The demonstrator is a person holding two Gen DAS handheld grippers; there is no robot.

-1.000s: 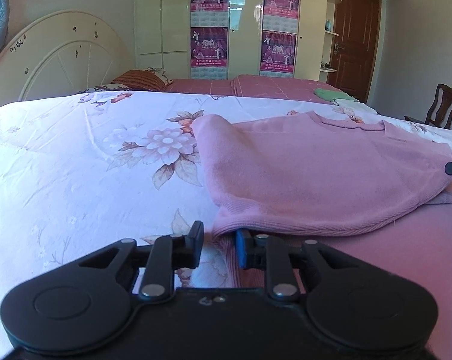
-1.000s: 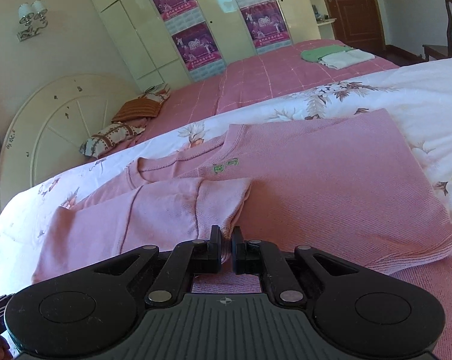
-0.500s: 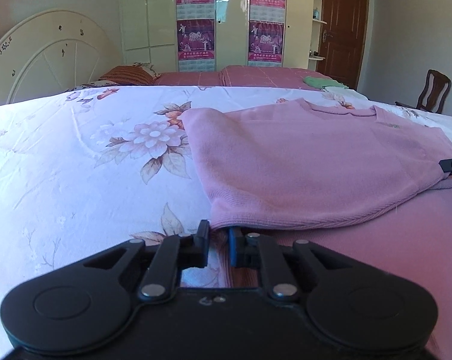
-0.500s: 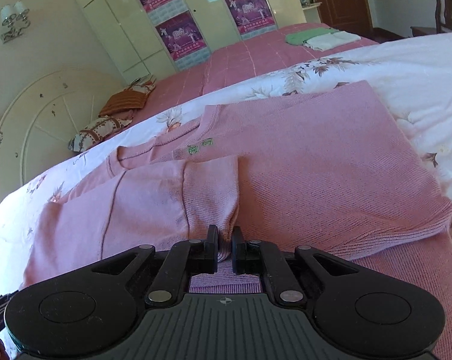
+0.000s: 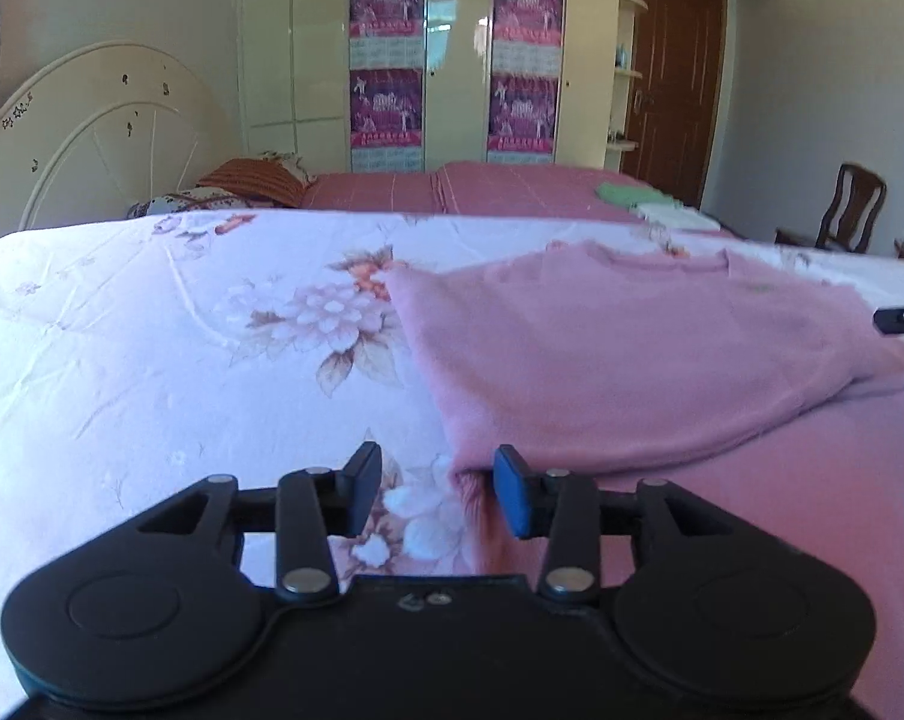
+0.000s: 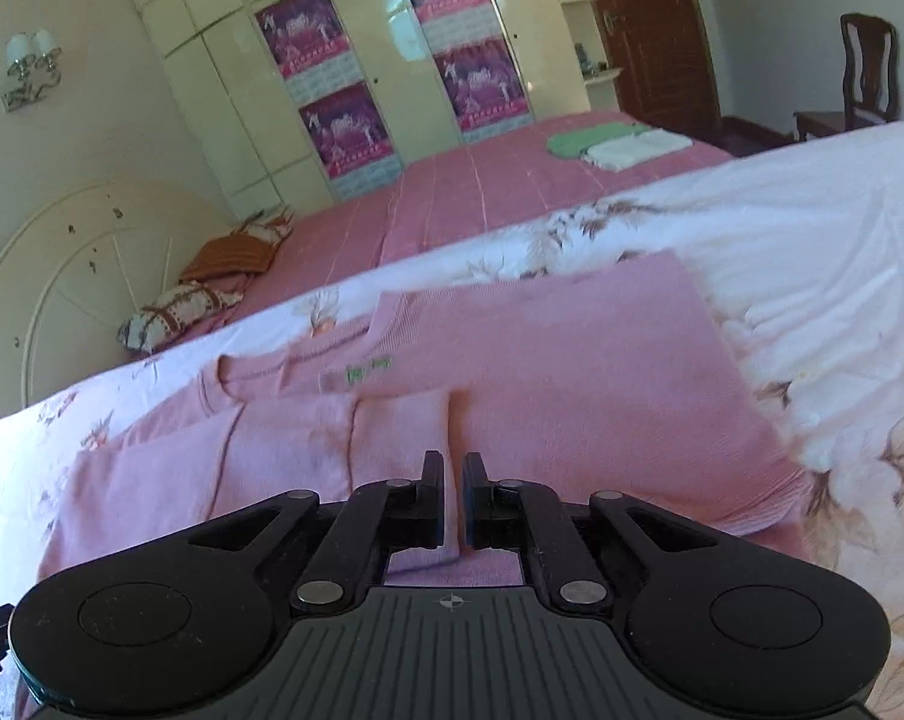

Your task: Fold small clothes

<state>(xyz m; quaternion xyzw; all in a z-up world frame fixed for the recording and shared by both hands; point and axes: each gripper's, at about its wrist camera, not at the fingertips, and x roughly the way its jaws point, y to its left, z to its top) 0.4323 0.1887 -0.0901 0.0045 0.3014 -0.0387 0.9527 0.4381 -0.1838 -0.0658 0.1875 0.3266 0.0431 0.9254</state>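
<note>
Pink sweater (image 6: 571, 372) cuff pinched by right gripper (image 6: 452, 501).

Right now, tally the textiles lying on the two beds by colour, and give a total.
Pink sweater: 1
Green folded cloth: 1
White folded cloth: 1
Orange-brown pillow: 1
Patterned pillow: 1
Total: 5
</note>
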